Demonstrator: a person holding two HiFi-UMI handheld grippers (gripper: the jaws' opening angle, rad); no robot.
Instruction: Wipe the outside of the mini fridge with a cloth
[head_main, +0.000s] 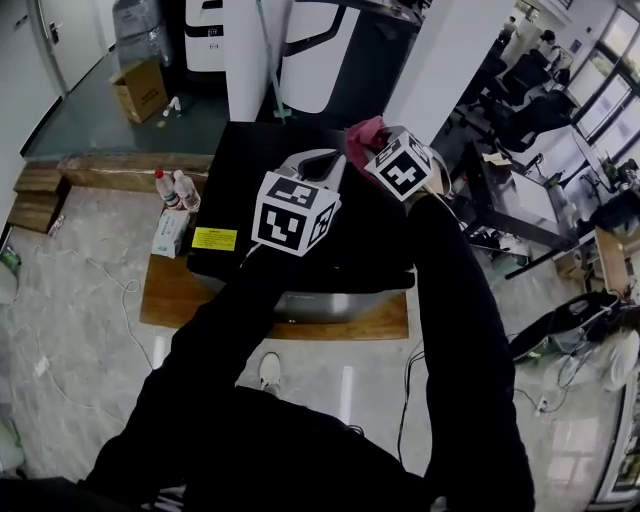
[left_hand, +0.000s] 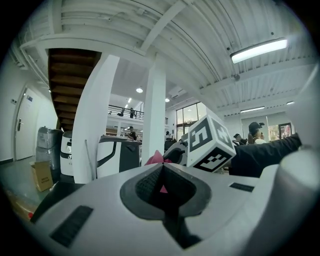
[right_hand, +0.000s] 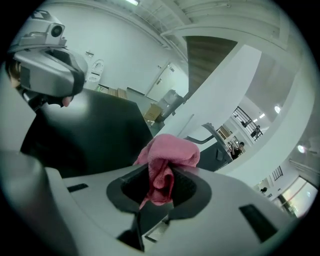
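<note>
1. Stands over a black mini fridge (head_main: 262, 150), looking steeply down on its flat top, with both black sleeves (head_main: 460, 330) stretched forward above it
2. Grips a bunched pink cloth (right_hand: 170, 152) in the right tool (right_hand: 165, 176), clenched on a hanging fold, the rest of the wad bulging up past the tips
3. Holds that cloth at the back edge of the fridge top, right of centre; cannot tell from any view whether it touches the surface or sits just above it
4. Holds the left tool (left_hand: 162, 169) closed up and empty, tips met, with only a sliver of pink showing through the slit from beyond
5. Carries the left tool just beside the right one, to its left and a little nearer the body, over the middle of the fridge top; marker cubes close together but apart
6. Shows a yellow label (head_main: 214, 239) at the fridge's near left corner
7. Rests the fridge on a low wooden board (head_main: 175, 300) laid on a pale stone floor (head_main: 80, 300)
8. Leaves two plastic bottles (head_main: 176, 189) upright on the board just left of the fridge, touching each other, with a small light carton (head_main: 170, 233) in front of them
9. Takes in, well behind and to the left, an open cardboard box (head_main: 140, 90) on a grey floor, and a white pillar (head_main: 245, 60) right behind the fridge
</note>
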